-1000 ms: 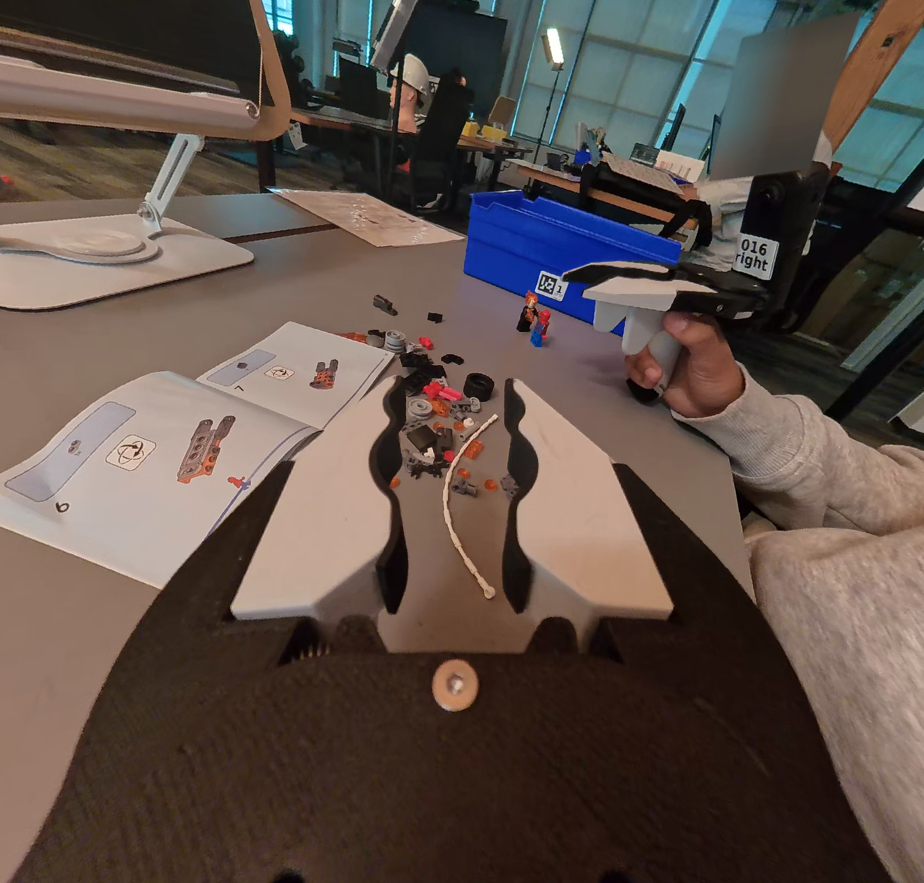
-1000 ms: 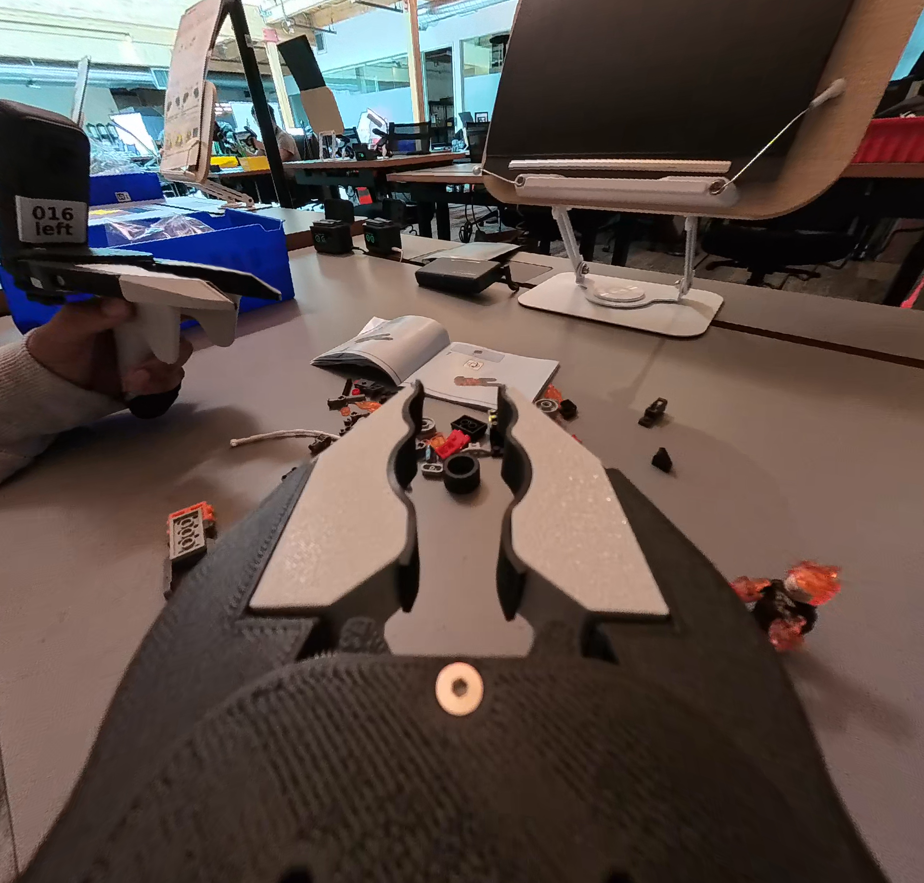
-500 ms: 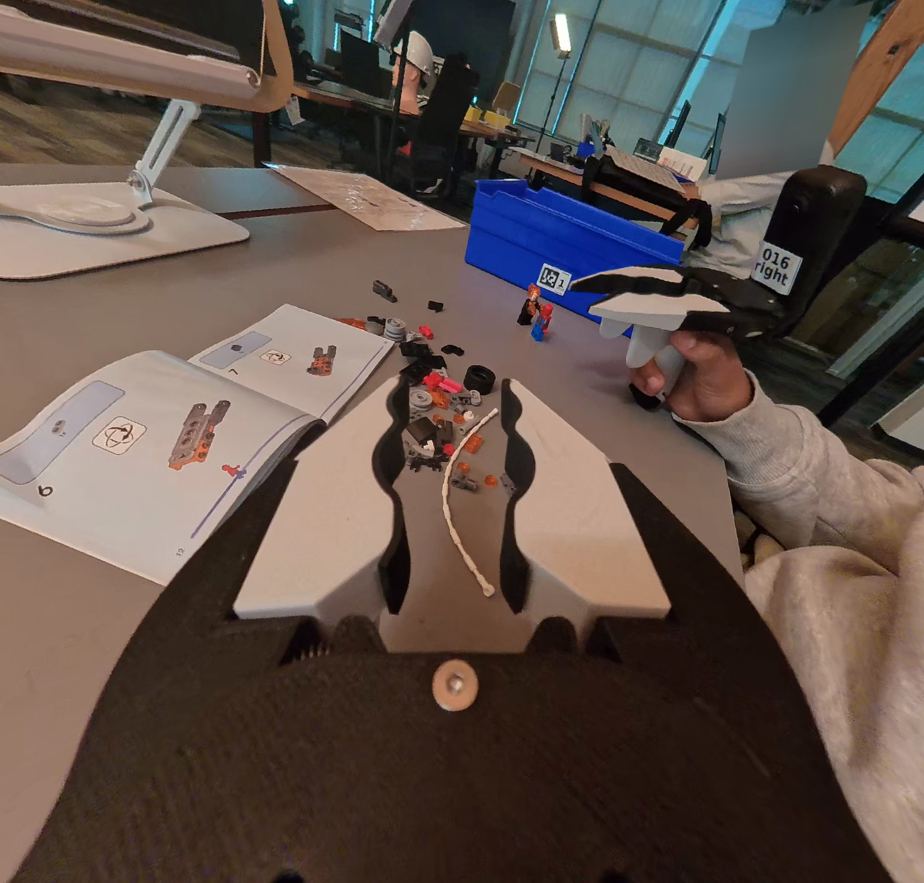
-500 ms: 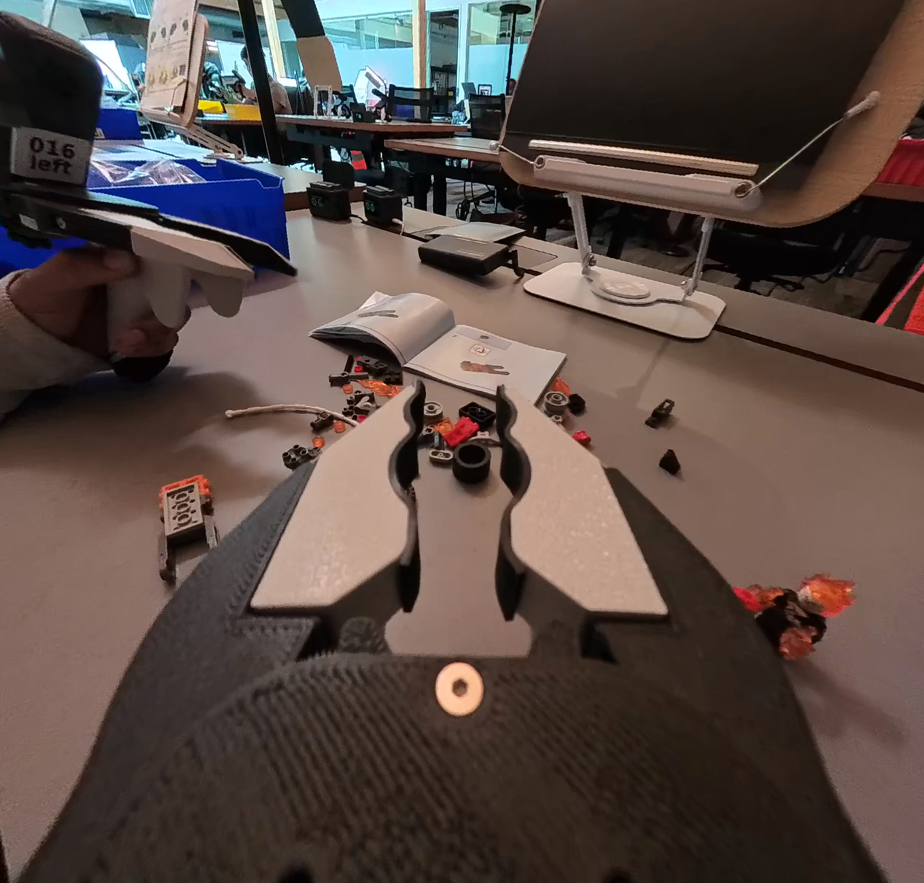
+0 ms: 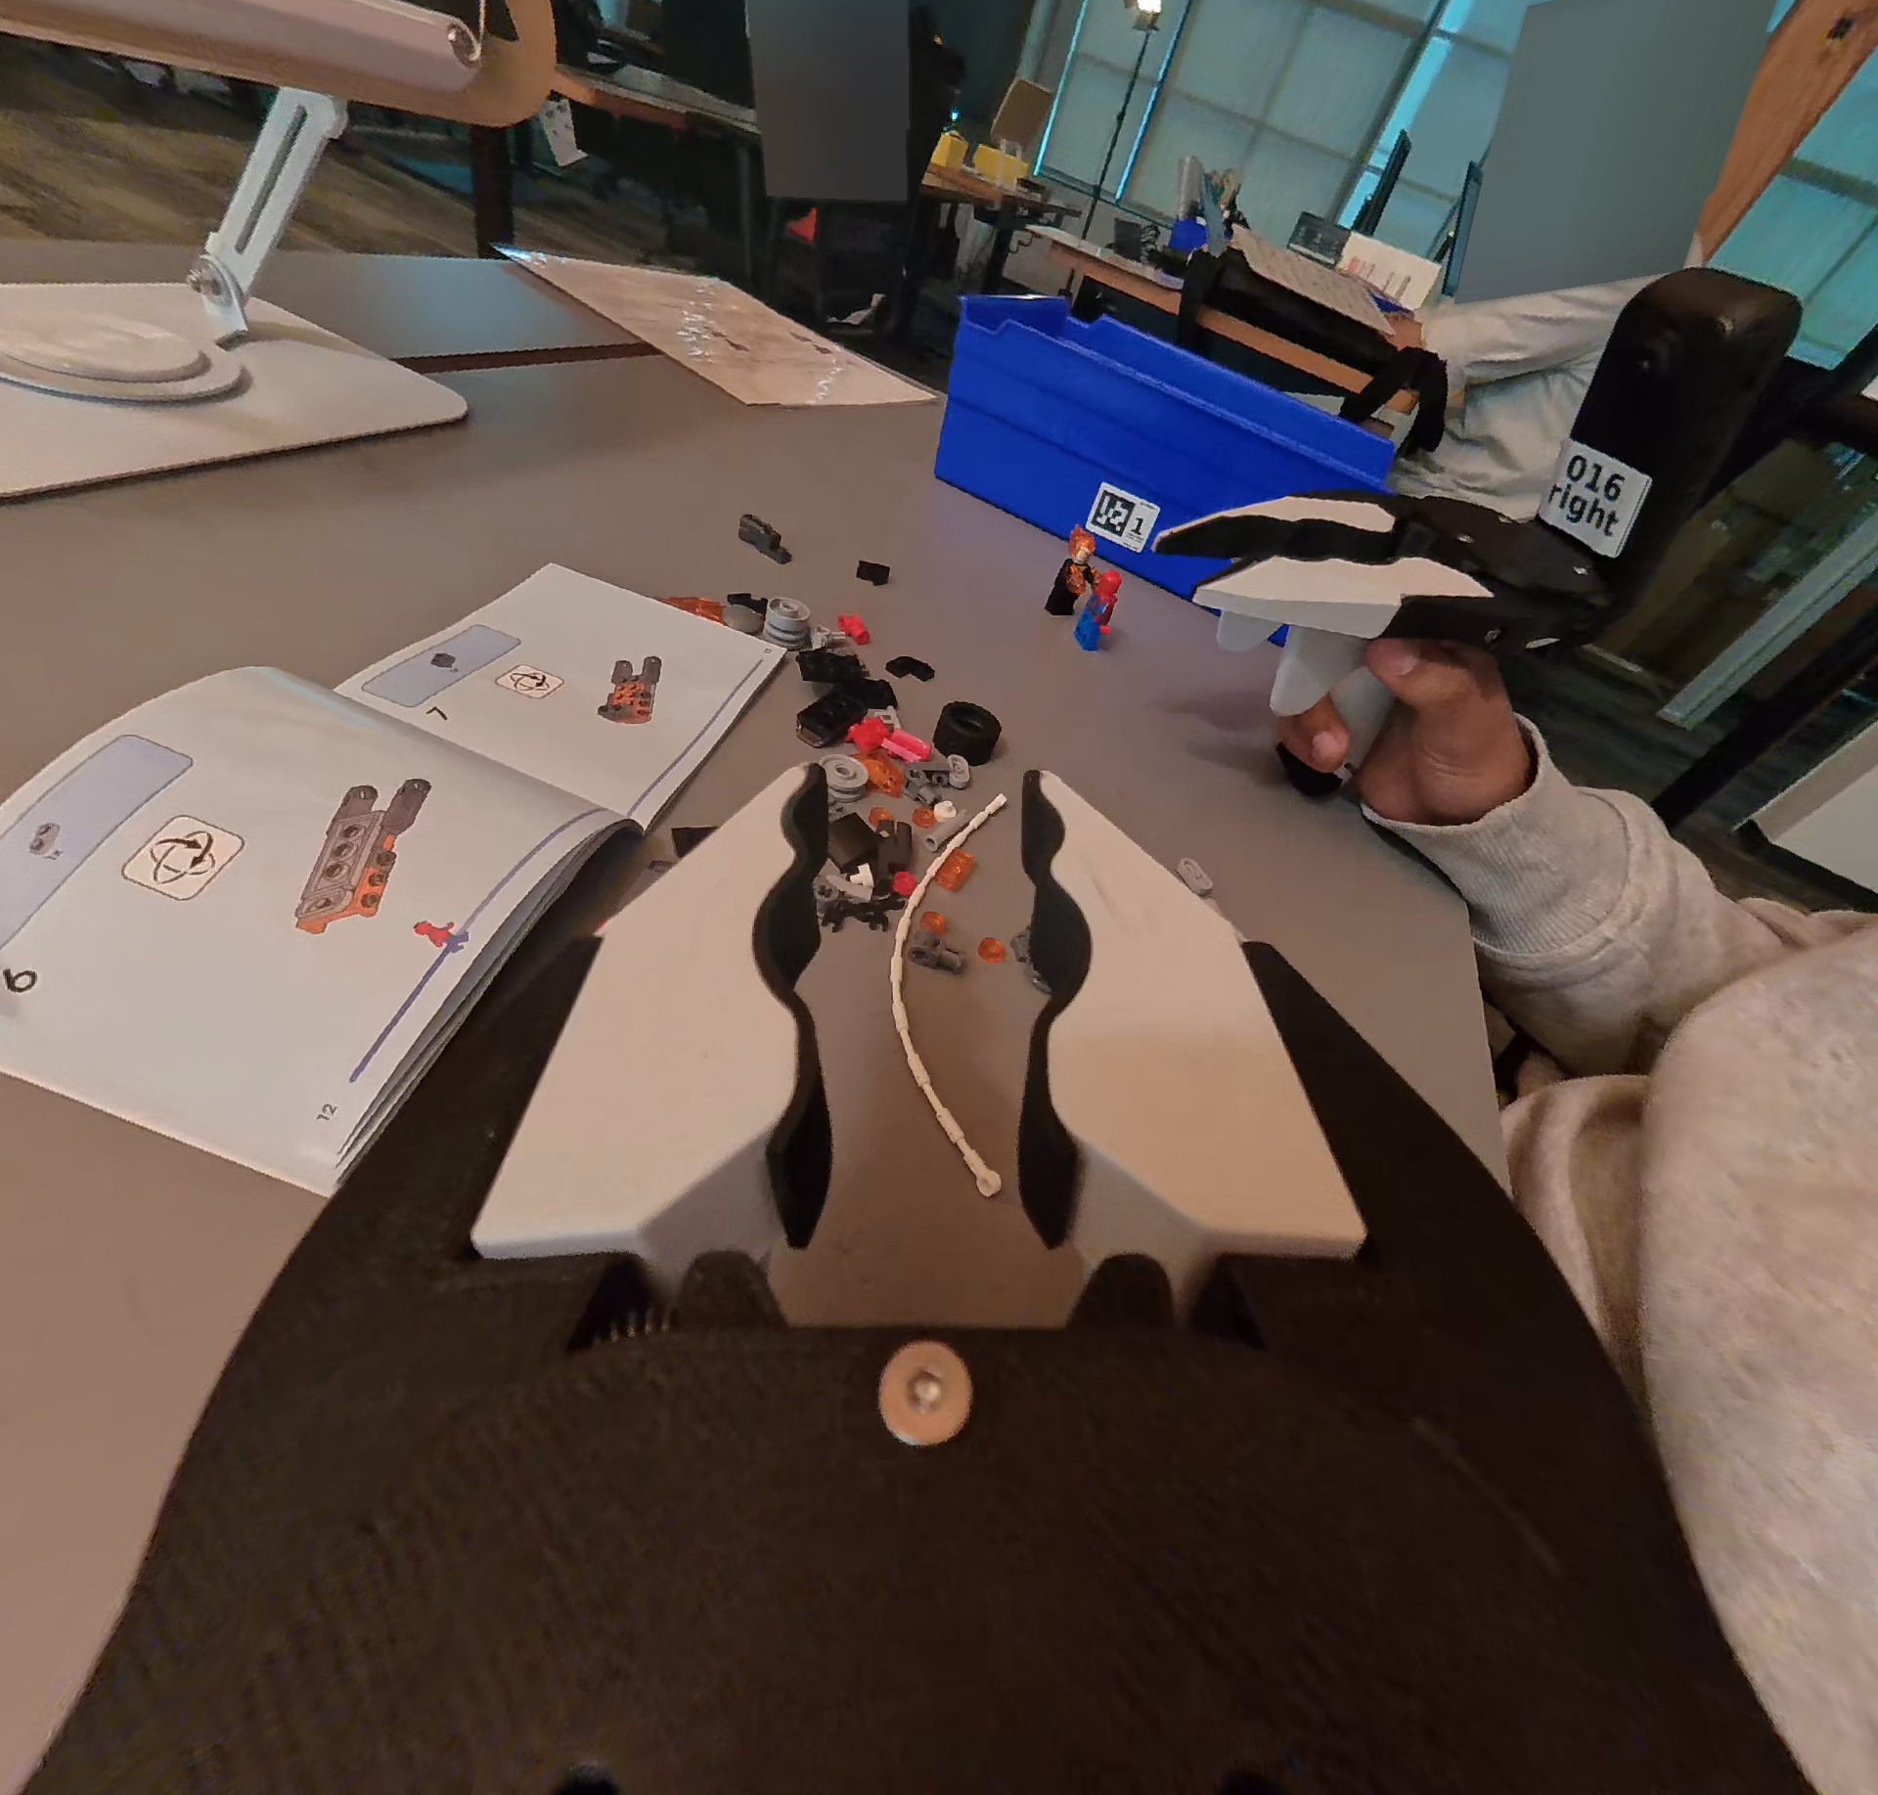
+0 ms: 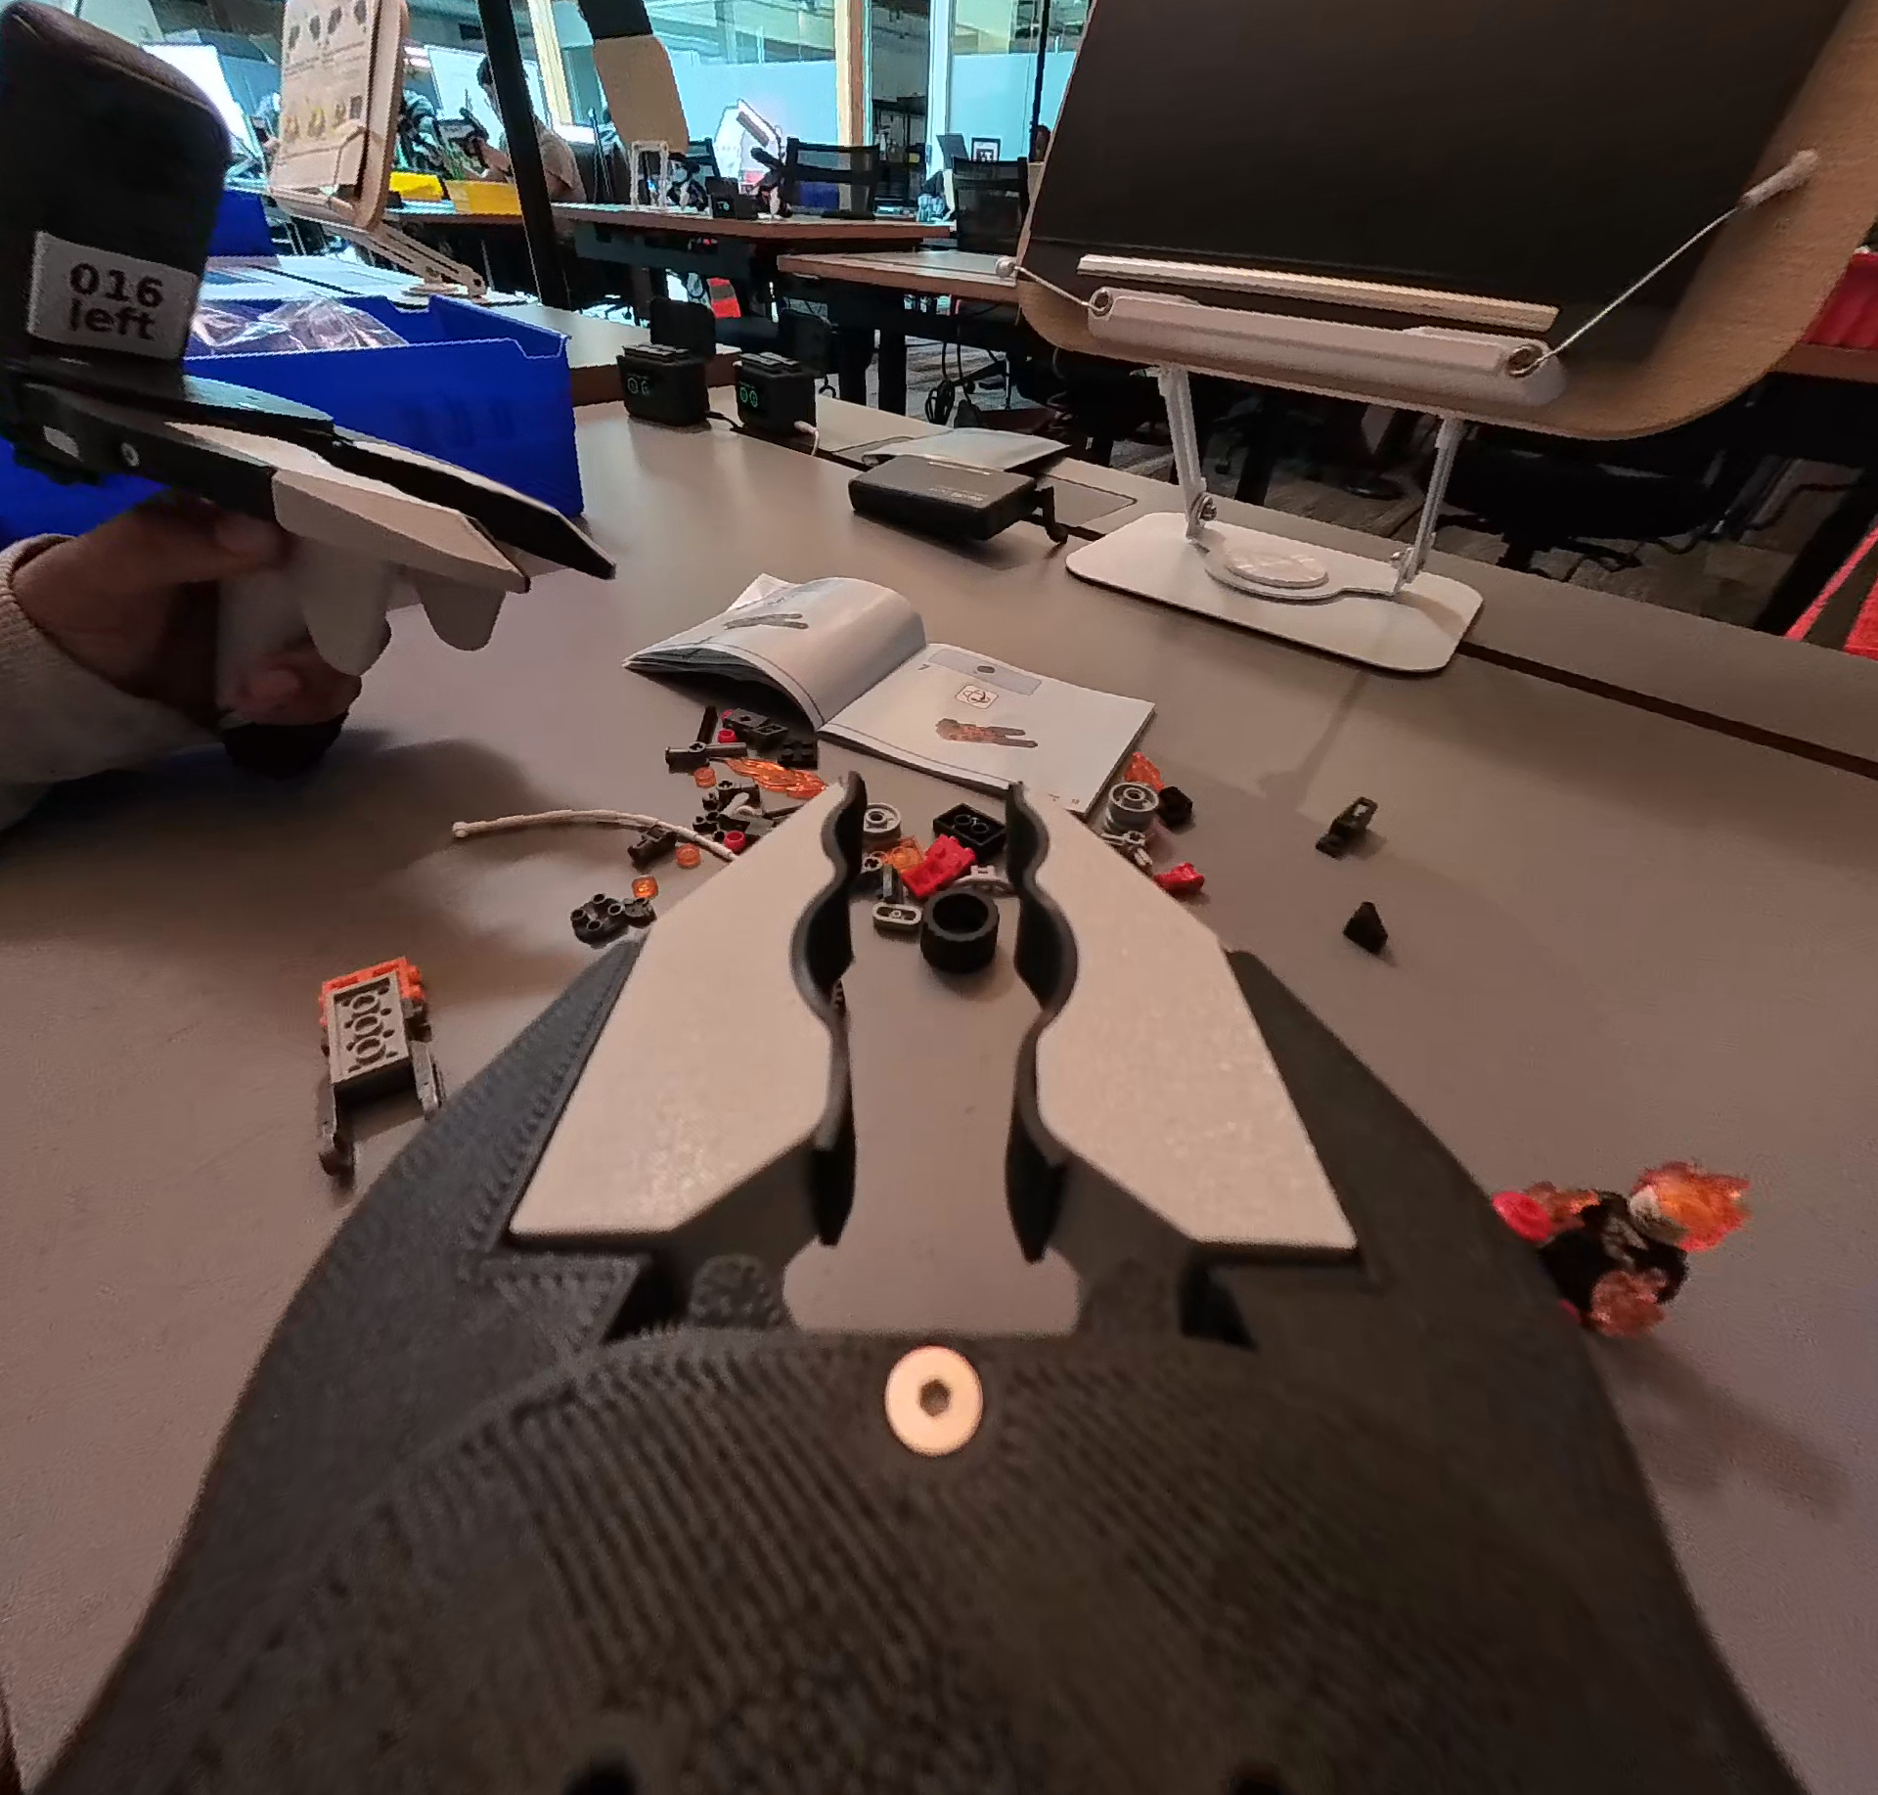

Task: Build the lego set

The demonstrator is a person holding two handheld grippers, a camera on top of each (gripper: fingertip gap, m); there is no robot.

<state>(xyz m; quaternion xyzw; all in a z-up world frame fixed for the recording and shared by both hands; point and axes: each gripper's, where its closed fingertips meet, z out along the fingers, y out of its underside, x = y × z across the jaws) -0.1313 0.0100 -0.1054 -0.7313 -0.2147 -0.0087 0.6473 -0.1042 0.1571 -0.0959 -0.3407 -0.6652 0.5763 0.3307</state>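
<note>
Two grippers' wavy-edged fingers apart; knobbly white cord between.

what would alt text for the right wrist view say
The open right gripper hovers empty over a grey table, its grey fingers framing a small black rubber tyre amid scattered red, orange and black lego pieces. Beyond lie an open instruction booklet and, at left, the hand-held left gripper.
</note>
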